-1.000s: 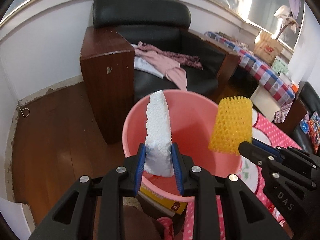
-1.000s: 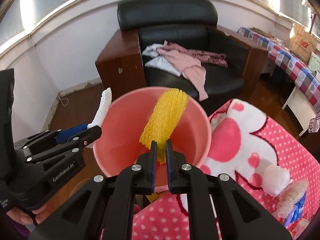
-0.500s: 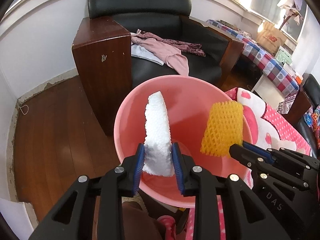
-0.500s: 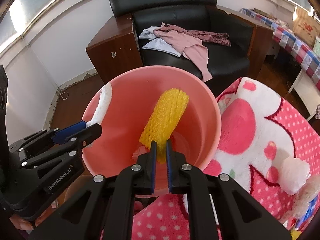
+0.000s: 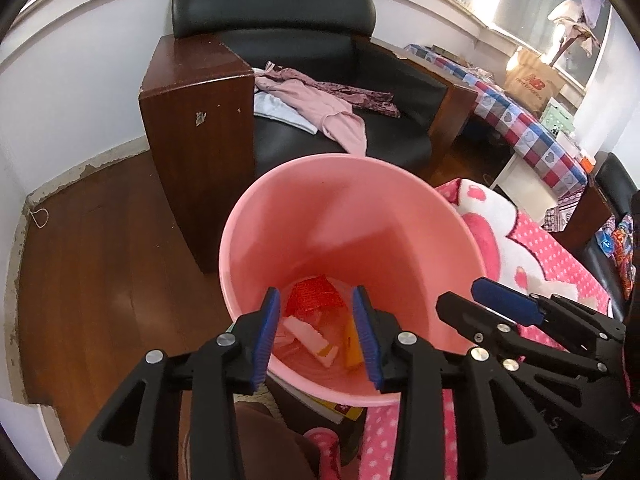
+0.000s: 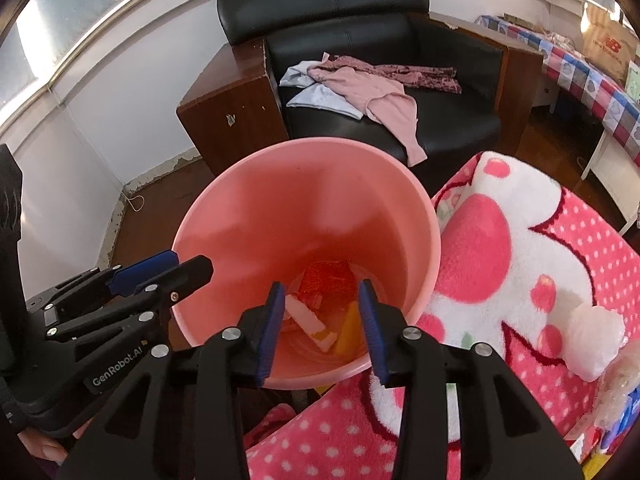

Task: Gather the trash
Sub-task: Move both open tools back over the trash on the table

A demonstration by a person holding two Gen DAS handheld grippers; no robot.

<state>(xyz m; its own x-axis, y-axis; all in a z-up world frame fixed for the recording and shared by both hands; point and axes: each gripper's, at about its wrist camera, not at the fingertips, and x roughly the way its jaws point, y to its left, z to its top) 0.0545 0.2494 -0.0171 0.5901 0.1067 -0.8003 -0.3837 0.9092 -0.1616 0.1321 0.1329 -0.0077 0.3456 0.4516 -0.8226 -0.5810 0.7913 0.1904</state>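
Observation:
A pink bucket (image 5: pixel 304 208) stands on the floor, also in the right wrist view (image 6: pixel 256 216). At its bottom lie the white foam piece (image 5: pixel 306 334), the yellow foam net (image 5: pixel 351 346) and red netting (image 5: pixel 314 294); they show in the right wrist view too: foam (image 6: pixel 306 318), yellow net (image 6: pixel 346 330), red netting (image 6: pixel 328 280). My left gripper (image 5: pixel 316 334) is open and empty over the bucket's near rim. My right gripper (image 6: pixel 322 330) is open and empty beside it, seen from the left (image 5: pixel 504 308).
A black armchair (image 5: pixel 360 92) with pink clothes (image 5: pixel 320 104) and a brown wooden side panel (image 5: pixel 200 120) stands behind the bucket. A pink dotted blanket (image 6: pixel 520 260) lies at the right with white wrapping (image 6: pixel 592 340) on it. Wooden floor (image 5: pixel 100 260) lies at the left.
Both grippers opened. The white foam piece and the yellow foam net dropped into the pink bucket. Both grippers moved closer over the bucket.

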